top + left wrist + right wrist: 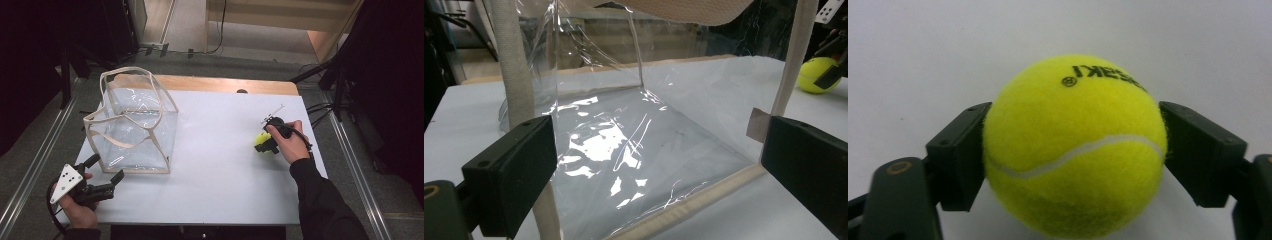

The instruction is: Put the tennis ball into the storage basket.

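Now the right tongs (pixel 1075 150) clamp the tennis ball (pixel 1075 145) between both pads; left tongs (pixel 654 170) open

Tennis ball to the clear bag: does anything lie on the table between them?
Nothing visible does. The tennis ball sits between the right gripper pads, which press its sides; bare white table separates it from the clear bag, whose top stands open.

Fuzzy felt tennis ball (pixel 1073 150); glossy clear plastic bag (pixel 137 127) with cloth trim; matt white table (pixel 225 165).
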